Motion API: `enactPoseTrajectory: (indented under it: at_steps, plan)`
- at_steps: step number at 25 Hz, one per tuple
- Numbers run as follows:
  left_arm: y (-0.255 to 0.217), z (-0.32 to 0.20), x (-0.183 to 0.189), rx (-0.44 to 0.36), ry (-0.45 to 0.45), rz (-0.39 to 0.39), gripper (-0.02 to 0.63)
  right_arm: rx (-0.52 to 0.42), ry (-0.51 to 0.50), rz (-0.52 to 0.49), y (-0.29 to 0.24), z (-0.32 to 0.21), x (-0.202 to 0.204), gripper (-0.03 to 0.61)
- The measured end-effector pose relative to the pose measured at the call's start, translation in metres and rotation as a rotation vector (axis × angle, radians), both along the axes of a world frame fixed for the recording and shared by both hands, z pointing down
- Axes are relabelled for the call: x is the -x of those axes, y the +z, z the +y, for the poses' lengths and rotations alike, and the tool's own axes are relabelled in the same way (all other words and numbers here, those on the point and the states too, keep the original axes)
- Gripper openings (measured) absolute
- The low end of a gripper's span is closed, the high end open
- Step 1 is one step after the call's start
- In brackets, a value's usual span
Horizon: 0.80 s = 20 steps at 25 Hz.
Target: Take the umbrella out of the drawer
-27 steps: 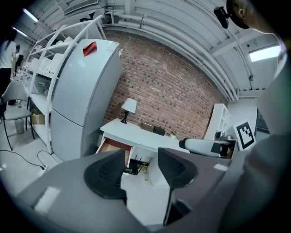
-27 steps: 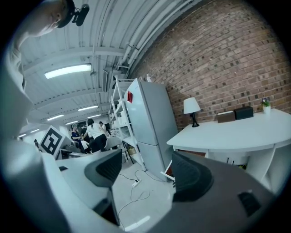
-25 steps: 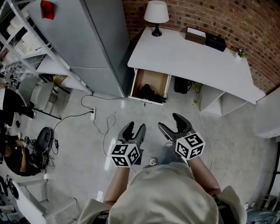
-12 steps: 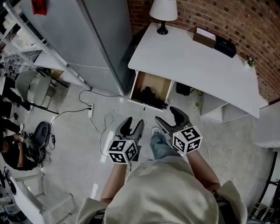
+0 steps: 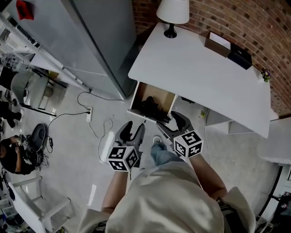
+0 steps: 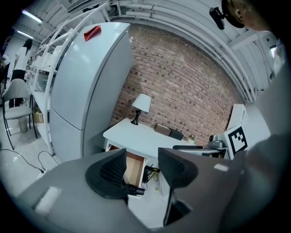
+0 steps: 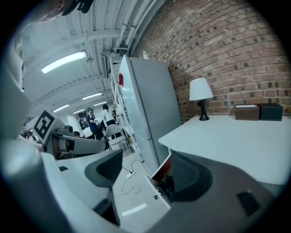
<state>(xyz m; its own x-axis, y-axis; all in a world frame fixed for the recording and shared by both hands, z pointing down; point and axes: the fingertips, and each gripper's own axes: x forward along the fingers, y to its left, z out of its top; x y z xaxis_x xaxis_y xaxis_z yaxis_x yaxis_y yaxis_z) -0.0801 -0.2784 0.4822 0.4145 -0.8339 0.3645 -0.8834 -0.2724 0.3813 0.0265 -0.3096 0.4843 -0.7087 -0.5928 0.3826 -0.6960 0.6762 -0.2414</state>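
Both grippers had been carried closer to the open drawer (image 5: pixel 135 96) than a second earlier, when a wide strip of floor (image 5: pixel 77 154) was seen between them and it. The left gripper's (image 5: pixel 132 129) jaws were held spread, with nothing between them; through the gap, in the left gripper view, the drawer's wooden inside was framed. The right gripper's (image 5: pixel 174 124) jaws were likewise held apart and empty, their tips brought just short of the drawer's white front panel, toward its right end. The left gripper was kept a little further back from the drawer, off its left corner. The umbrella (image 5: pixel 150 105), a black folded bundle, was left lying inside the drawer, untouched by either gripper. The drawer was pulled out from under the near left corner of a white desk (image 5: pixel 200 73). Beyond the drawer, at the desk's far edge, a white-shaded lamp (image 5: pixel 173 11) was stood against a brick wall (image 5: pixel 254 22), and to the drawer's far right a brown box (image 5: pixel 217 43) and a black box (image 5: pixel 240 57) were set side by side on the desk. To the drawer's left a tall grey refrigerator (image 5: pixel 91 41) was placed, and on the floor left of the drawer a white power strip (image 5: pixel 89 111) was laid, its cable (image 5: pixel 103 129) looped toward the left gripper.
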Motion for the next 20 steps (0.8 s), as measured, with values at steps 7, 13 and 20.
enactPoseTrajectory:
  at_steps: [7, 13, 20]
  plan:
    - [0.025, -0.031, 0.003, 0.045, -0.048, -0.010, 0.212, 0.069, -0.059, 0.055, 0.054, -0.040, 0.003, 0.324]
    - [0.051, -0.049, 0.006, 0.100, -0.090, -0.005, 0.213, 0.155, -0.125, 0.144, 0.121, -0.066, 0.014, 0.324]
    - [0.080, -0.066, 0.014, 0.140, -0.127, 0.009, 0.212, 0.263, -0.174, 0.226, 0.202, -0.089, 0.028, 0.320]
